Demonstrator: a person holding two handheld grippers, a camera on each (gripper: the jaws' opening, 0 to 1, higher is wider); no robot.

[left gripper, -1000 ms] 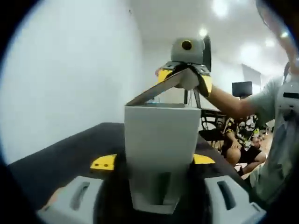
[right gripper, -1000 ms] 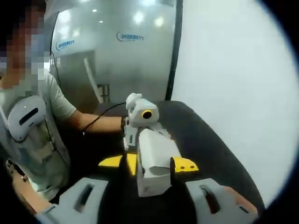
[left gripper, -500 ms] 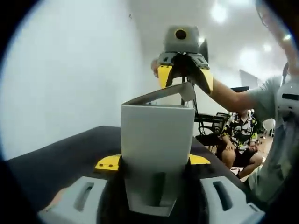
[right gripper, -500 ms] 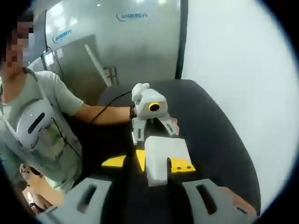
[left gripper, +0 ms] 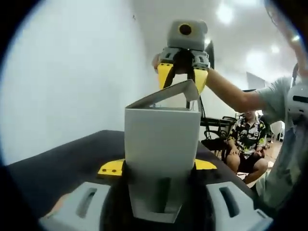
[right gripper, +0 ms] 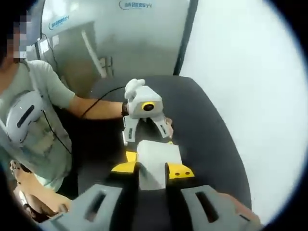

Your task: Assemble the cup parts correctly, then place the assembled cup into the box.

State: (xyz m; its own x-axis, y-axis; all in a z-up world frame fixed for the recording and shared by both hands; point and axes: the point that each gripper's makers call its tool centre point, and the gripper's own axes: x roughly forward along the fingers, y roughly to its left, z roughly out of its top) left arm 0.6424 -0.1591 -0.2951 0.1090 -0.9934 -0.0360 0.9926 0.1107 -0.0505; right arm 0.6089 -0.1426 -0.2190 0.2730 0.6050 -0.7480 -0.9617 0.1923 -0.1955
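Observation:
A white cardboard box (left gripper: 161,144) stands upright on the black table, with my left gripper (left gripper: 159,166) shut on its lower part, a yellow-tipped jaw on each side. The box's lid flap (left gripper: 166,95) slants up to the right. My right gripper (left gripper: 183,79) hangs just above the flap's raised end with its yellow fingers (left gripper: 166,77) spread open. In the right gripper view I look down on the box (right gripper: 153,161), which sits between my right gripper's (right gripper: 154,169) open jaws. Beyond it is the left gripper (right gripper: 146,137), held by a white-gloved hand. No cup parts can be made out.
The black table (right gripper: 202,130) runs along a white wall (right gripper: 250,86). The person (right gripper: 33,125) holding the grippers stands at its left side. A seated person in a patterned shirt (left gripper: 248,137) is in the background beside chairs. A glass partition (right gripper: 125,38) closes off the far end.
The right gripper's fingers, which were closed around the flap's raised end, have spread and lifted above it. The flap has swung a little higher. The left gripper and box have stayed put.

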